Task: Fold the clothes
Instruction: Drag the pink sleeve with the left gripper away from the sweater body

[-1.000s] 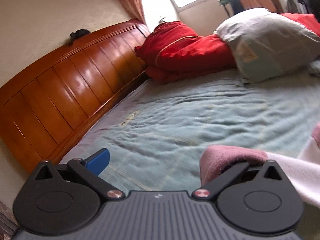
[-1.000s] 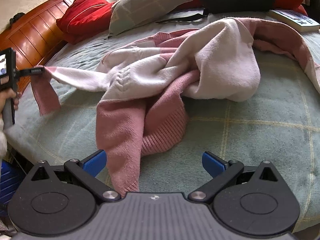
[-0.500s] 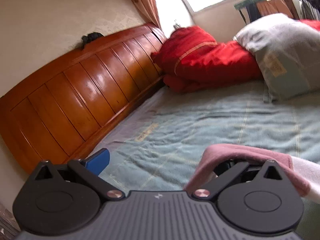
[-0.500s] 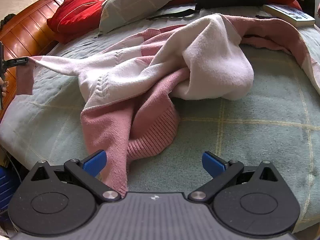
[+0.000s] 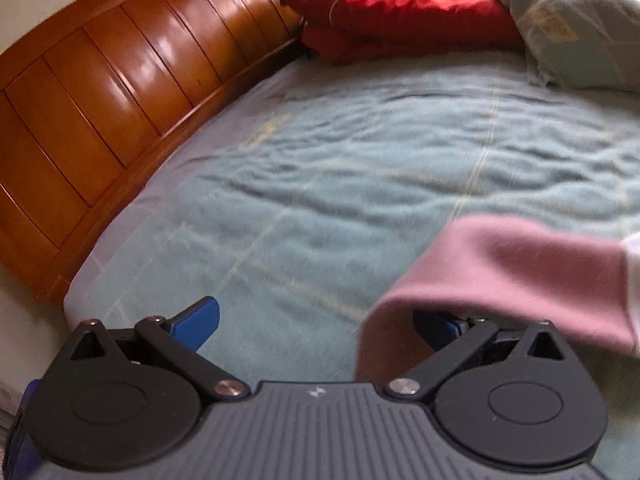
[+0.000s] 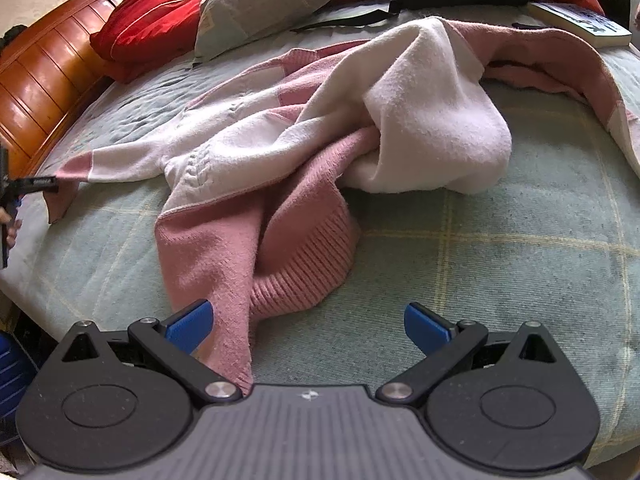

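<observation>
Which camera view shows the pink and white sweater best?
The right wrist view: the sweater lies crumpled across the bed, with body, hem and both sleeves visible. The left wrist view shows only its pink cuff, draped over one finger of the open left tongs, with a sliver of white sleeve.

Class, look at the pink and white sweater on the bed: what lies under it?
Under the sweater only the pale green plaid blanket shows, around its edges. Whatever lies beneath the bunched middle is covered. Its pink cuff also drapes over one finger of the left gripper.
</observation>
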`<action>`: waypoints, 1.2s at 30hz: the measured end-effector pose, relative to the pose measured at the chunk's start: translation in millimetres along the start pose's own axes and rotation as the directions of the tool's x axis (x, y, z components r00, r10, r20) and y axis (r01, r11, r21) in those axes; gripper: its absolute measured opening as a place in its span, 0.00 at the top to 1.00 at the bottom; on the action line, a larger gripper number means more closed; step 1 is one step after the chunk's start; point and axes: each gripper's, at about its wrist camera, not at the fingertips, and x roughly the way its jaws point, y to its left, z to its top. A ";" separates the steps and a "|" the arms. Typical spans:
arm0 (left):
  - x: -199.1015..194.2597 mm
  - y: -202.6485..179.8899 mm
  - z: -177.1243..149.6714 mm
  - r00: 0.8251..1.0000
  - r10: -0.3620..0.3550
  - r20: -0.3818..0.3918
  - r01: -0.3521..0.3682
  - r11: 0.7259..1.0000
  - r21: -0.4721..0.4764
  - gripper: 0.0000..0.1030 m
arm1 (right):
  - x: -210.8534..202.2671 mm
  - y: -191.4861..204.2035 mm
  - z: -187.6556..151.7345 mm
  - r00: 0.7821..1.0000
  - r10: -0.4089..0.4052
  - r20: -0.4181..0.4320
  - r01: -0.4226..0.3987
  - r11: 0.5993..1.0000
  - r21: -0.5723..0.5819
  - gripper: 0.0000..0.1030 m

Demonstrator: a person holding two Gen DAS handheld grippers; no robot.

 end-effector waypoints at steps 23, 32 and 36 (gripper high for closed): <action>-17.9 -11.6 -34.0 0.812 -0.583 -0.004 0.582 0.811 -0.055 0.01 | 15.2 26.2 0.6 0.999 -0.019 -0.045 0.016 0.998 -0.062 0.00; 31.7 -17.8 -11.8 0.817 -0.572 0.067 0.575 0.803 -0.153 0.01 | 14.9 21.3 5.9 0.996 -0.086 -0.038 0.085 0.996 -0.036 0.00; 47.2 -2.1 2.7 0.861 -0.498 0.104 0.508 0.834 -0.213 0.01 | 20.0 24.1 9.2 0.994 -0.098 -0.042 0.096 0.995 -0.039 0.00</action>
